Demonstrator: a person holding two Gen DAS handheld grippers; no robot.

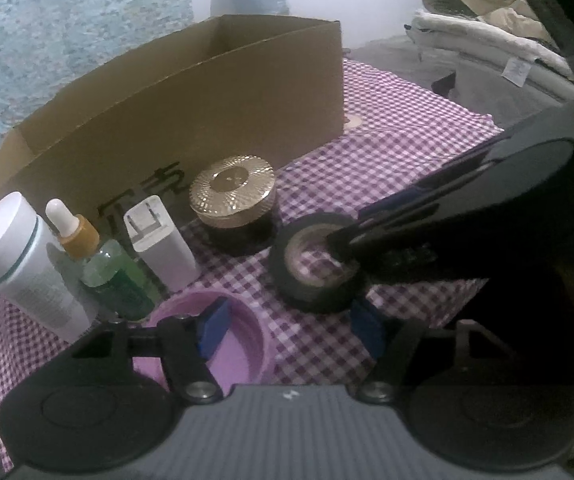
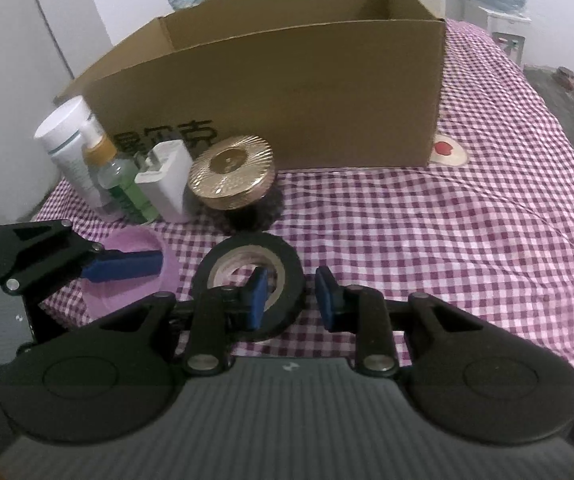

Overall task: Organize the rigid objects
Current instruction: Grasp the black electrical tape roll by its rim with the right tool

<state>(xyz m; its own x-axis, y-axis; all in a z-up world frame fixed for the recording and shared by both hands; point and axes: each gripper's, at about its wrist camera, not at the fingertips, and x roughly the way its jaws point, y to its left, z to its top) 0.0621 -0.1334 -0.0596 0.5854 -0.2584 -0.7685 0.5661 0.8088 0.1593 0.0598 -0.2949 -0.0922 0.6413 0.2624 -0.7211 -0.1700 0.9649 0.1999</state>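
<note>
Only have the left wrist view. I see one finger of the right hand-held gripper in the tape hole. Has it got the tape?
Observer: Not yet. The right hand-held gripper straddles the wall of the tape roll: one finger in the hole, the other outside, jaws open.
Operator: What's that pale disc past the box corner?
Observer: A round patch with a red mark on it, on the checked cloth beside the cardboard box.
Operator: And my left one, seen from the other side?
Observer: One of the left hand-held gripper's fingers crosses over the pink dish; I can't tell if it touches.
</note>
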